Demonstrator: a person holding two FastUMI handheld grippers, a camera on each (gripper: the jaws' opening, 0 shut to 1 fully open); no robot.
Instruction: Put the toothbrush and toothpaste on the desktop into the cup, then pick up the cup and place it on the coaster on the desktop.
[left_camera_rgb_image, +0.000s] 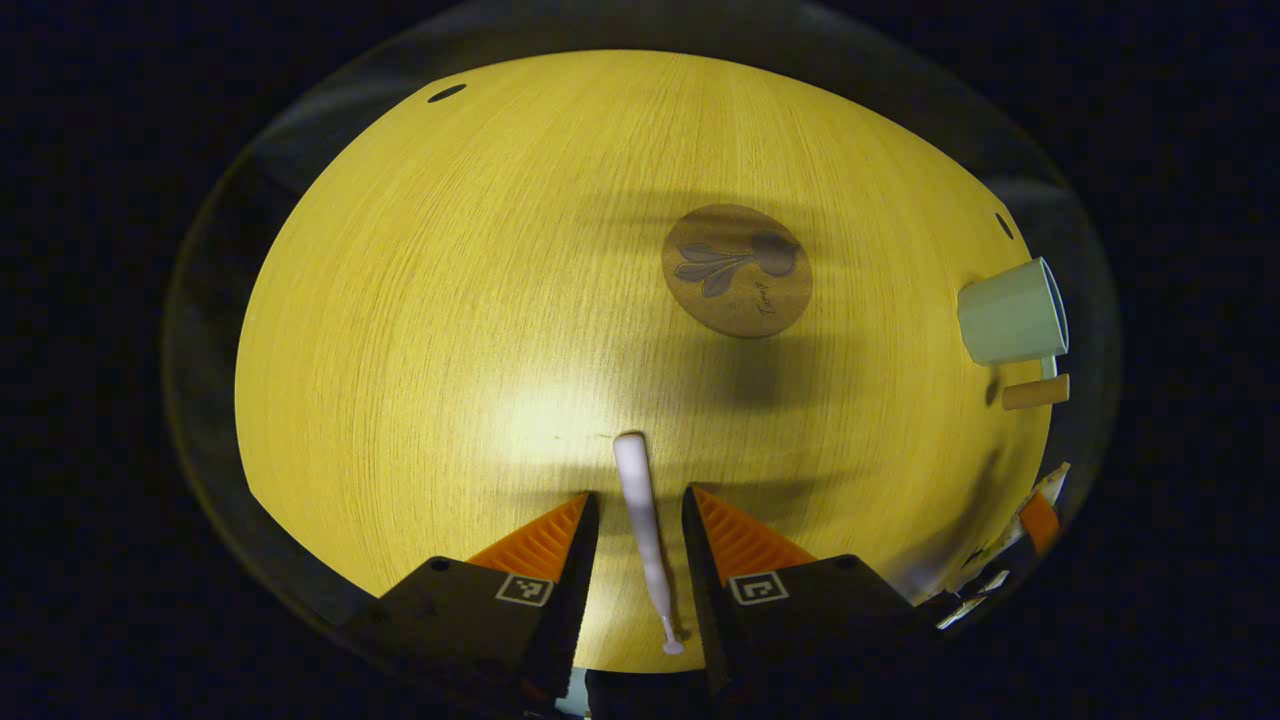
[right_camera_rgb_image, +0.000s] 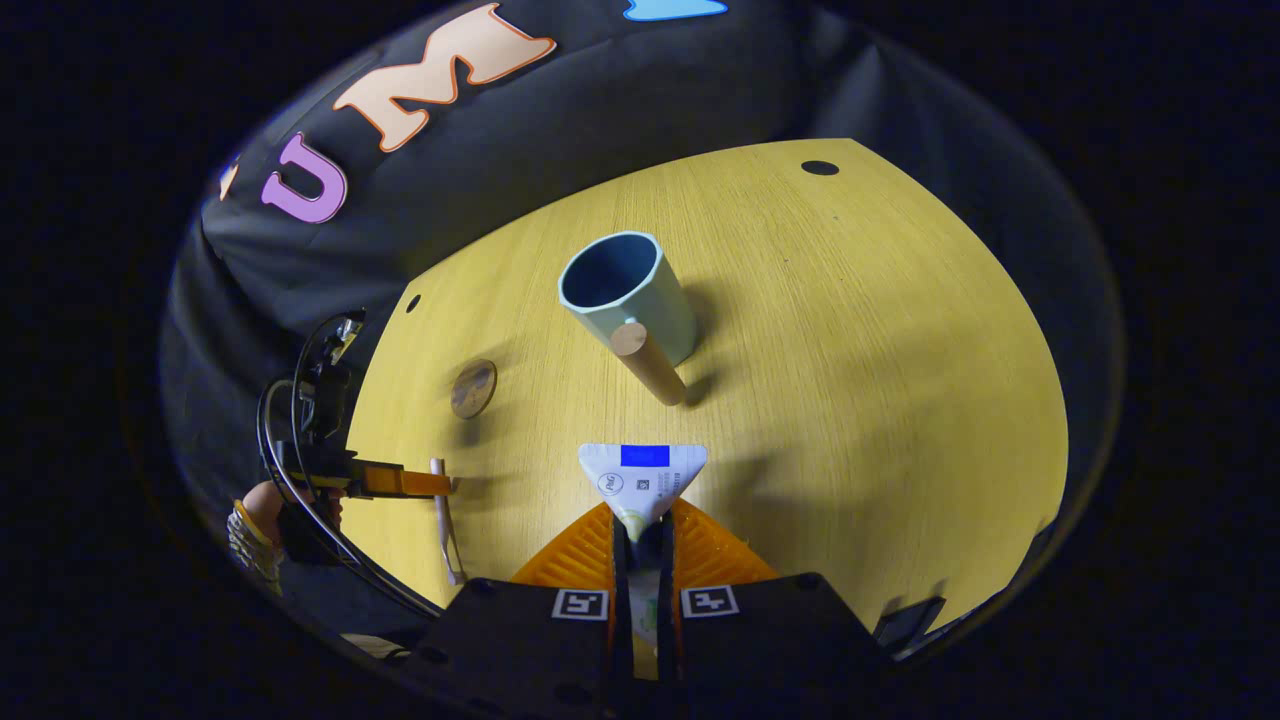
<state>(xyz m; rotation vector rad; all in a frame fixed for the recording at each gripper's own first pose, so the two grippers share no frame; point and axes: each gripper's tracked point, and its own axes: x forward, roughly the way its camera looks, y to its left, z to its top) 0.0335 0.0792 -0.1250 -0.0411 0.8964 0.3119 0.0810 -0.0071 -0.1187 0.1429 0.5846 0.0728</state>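
A white toothbrush (left_camera_rgb_image: 643, 525) lies flat on the wooden desktop (left_camera_rgb_image: 420, 330) between the open fingers of my left gripper (left_camera_rgb_image: 640, 500), which straddle it without touching. A round brown coaster (left_camera_rgb_image: 737, 270) lies beyond it. The pale blue cup (left_camera_rgb_image: 1012, 313) with a wooden handle stands at the far right. In the right gripper view, my right gripper (right_camera_rgb_image: 641, 520) is shut on a white toothpaste tube (right_camera_rgb_image: 642, 477), held above the desktop short of the cup (right_camera_rgb_image: 625, 292). The left gripper (right_camera_rgb_image: 440, 485) hangs over the toothbrush (right_camera_rgb_image: 442, 515) at the left, near the coaster (right_camera_rgb_image: 473, 388).
Small dark holes (left_camera_rgb_image: 446, 93) mark the desktop near its far corners. A hand (right_camera_rgb_image: 262, 520) and cables hold the left gripper at the left rim of the right gripper view. Bare wood (right_camera_rgb_image: 880, 400) lies right of the cup.
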